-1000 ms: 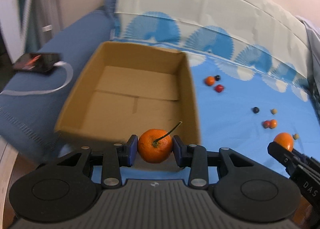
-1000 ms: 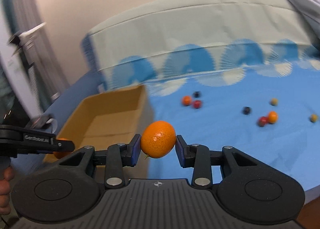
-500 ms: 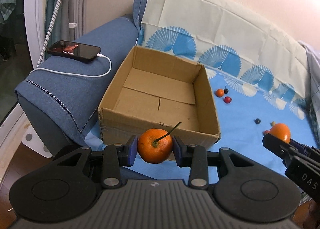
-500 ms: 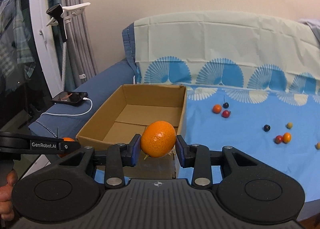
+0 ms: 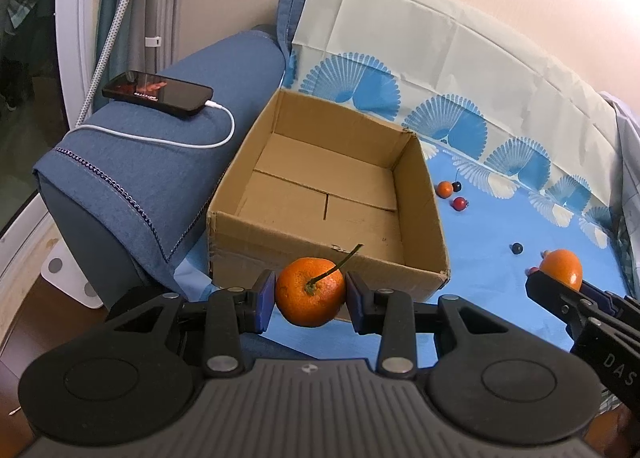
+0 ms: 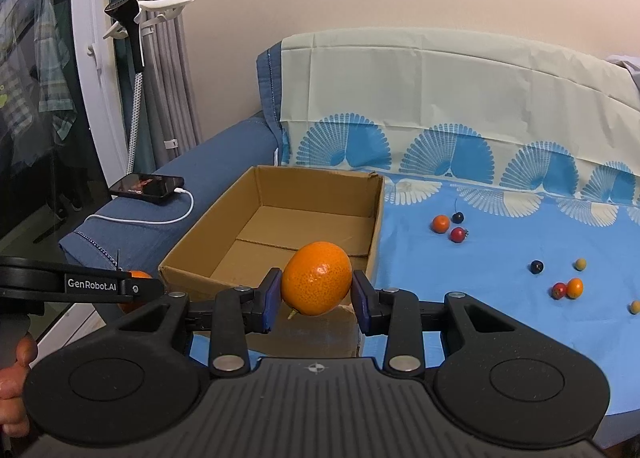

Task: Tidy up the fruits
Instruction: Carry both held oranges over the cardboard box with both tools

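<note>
My left gripper [image 5: 310,295] is shut on an orange mandarin with a green stem [image 5: 310,290], just in front of the near wall of an open cardboard box [image 5: 320,258]. My right gripper [image 6: 316,295] is shut on a second mandarin [image 6: 317,278], held before the box [image 6: 280,193] near its front right corner. The box is bare inside. In the left wrist view the right gripper [image 5: 560,290] and its mandarin [image 5: 562,266] show at the right edge. Small fruits lie on the blue cloth: a small orange fruit [image 6: 441,223], a red one [image 6: 457,234] and a dark cherry [image 6: 458,217].
A phone [image 5: 158,92] on a white cable lies on the blue sofa arm [image 5: 132,161] left of the box. More small fruits [image 6: 567,288] lie on the patterned blue cloth [image 6: 460,278] to the right. A hand [image 6: 14,382] holds the left gripper's handle. Curtains and a garment steamer stand at far left.
Both grippers have swung left and back from the box with their mandarins still held; the views went from blurred to sharp. Over the last half second hardly anything has moved.
</note>
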Motion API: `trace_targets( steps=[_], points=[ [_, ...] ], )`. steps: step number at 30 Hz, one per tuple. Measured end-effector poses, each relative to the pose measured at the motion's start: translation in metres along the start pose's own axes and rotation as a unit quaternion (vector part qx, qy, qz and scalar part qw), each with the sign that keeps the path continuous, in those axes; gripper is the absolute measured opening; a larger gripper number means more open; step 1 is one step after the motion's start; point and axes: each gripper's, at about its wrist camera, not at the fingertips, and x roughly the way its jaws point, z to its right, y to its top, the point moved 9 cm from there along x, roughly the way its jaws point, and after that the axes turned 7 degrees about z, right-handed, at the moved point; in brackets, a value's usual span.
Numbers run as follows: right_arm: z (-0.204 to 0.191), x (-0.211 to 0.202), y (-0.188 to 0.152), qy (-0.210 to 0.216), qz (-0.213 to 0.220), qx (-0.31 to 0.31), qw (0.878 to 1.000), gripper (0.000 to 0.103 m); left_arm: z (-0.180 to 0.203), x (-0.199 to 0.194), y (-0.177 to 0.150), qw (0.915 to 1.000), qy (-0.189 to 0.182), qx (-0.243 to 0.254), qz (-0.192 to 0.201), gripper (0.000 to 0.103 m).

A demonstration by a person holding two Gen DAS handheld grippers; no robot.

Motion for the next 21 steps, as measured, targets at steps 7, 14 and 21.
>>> trace_targets(
  steps=[7,14,21],
  points=[
    [0.004,0.004,-0.004,-0.001,-0.006,0.008,1.0,0.038,0.003,0.005,-0.002,1.0,0.004,0.004,-0.005,0.042],
    [0.004,0.012,-0.004,-0.001,-0.008,0.005,1.0,0.038,0.003,0.012,0.0,0.9999,0.006,0.007,-0.009,0.042],
    [0.004,0.024,-0.003,-0.002,-0.01,-0.004,1.0,0.038,0.001,0.025,0.014,0.9999,0.009,0.008,-0.005,0.042]
  ],
)
